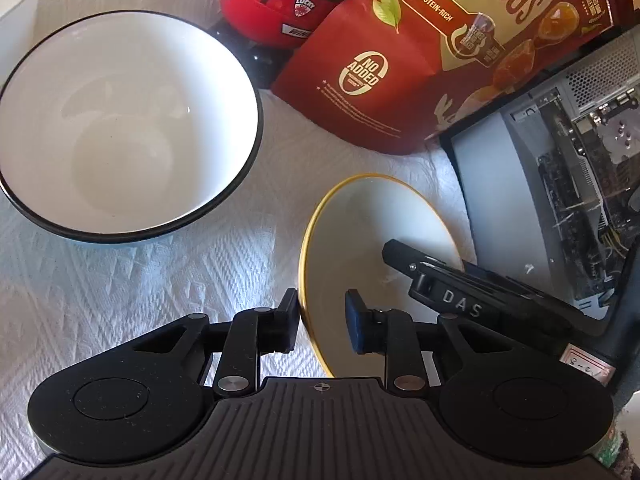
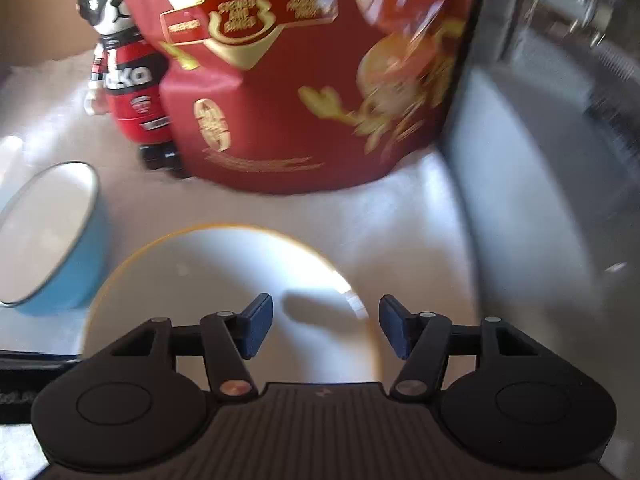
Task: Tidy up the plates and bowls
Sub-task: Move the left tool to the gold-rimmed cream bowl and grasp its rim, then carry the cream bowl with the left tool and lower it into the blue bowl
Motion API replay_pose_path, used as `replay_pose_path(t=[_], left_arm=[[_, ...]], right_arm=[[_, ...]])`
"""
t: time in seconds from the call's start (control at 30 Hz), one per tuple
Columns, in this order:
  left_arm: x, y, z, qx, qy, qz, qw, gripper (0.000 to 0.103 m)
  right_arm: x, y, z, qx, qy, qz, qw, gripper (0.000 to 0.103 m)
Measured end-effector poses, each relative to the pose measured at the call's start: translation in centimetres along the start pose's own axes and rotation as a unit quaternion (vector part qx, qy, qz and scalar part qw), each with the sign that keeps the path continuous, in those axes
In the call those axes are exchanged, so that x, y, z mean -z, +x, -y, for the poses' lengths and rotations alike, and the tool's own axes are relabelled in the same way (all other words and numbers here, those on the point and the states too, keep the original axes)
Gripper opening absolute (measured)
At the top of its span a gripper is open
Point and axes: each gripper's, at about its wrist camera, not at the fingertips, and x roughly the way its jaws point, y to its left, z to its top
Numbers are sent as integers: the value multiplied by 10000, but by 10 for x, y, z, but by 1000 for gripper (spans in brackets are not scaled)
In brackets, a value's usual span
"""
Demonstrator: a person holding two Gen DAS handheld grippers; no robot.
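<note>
A: What is the left wrist view giving us that the right is missing?

B: The left claw (image 1: 322, 320) is straddling the near rim of the gold-rimmed plate (image 1: 360, 220), one pad outside, one inside. The outer pad is touching the rim, the inner one is standing clear, so I'm calling it not clamped. The other claw's finger is reaching in over the plate from the right. Ahead and left, the black-rimmed bowl (image 1: 120, 120) is sitting on the white-clothed worktop (image 1: 120, 300).

A: And the right view?

B: It is blurring. The right claw (image 2: 326, 326) is hanging released above the plate (image 2: 224, 264), pitched downward, gripping nothing. The bowl's (image 2: 64, 240) blue outside is showing, left of it. Beyond are standing a red quail-egg pouch (image 2: 304, 100) and a red figurine (image 2: 132, 92).
</note>
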Motion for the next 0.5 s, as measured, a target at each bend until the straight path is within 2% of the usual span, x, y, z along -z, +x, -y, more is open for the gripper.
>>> replay_pose_path(t=[0.2, 0.37, 0.5], left_arm=[[7, -15, -3, -182, 152, -128, 9996, 29], [16, -43, -16, -370, 249, -87, 9990, 31], [26, -66, -33, -526, 122, -129, 9985, 32]], right_arm=[[3, -11, -5, -371, 29, 8, 9993, 60], [10, -20, -15, -860, 222, -236, 9958, 60], [21, -27, -30, -1318, 311, -482, 9896, 60]])
